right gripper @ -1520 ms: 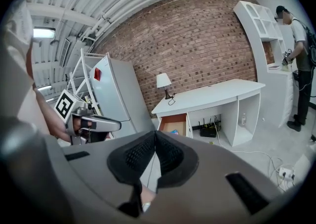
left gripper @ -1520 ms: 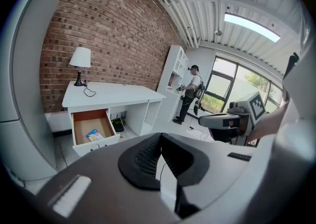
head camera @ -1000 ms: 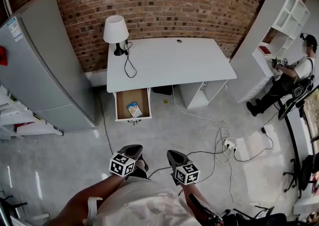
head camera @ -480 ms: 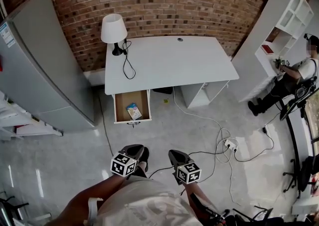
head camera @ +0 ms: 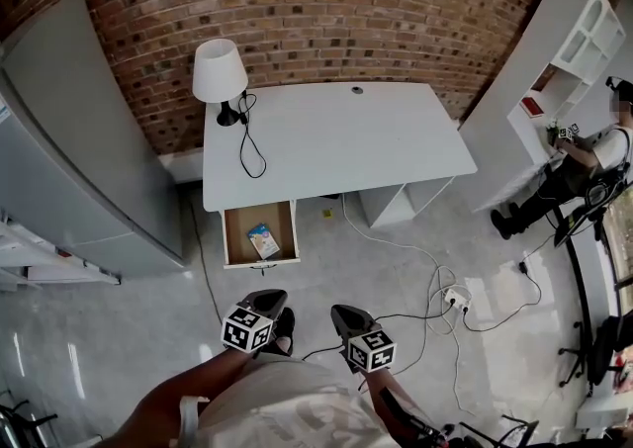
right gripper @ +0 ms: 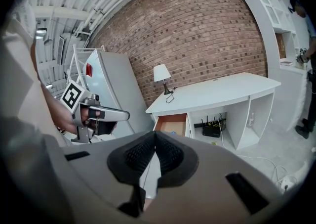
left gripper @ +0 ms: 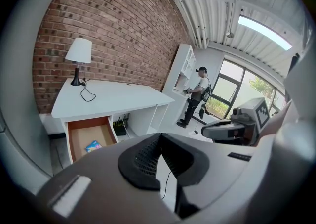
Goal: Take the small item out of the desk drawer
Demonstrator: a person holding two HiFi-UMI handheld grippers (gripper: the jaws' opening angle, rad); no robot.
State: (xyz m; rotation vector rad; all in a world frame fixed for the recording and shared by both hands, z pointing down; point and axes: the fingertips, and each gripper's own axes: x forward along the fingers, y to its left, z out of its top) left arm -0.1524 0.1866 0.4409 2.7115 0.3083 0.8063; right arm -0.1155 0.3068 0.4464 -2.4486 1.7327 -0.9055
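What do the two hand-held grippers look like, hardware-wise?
They are a matching pair. The left hand-held gripper and right hand-held gripper have grey moulded bodies and black mesh-textured pads. Each carries a white cube with black square markers. The person's forearms are unsleeved, and a pale garment shows below.

Small item (head camera: 263, 240) in open drawer (head camera: 240, 226) under desk (head camera: 336, 139)
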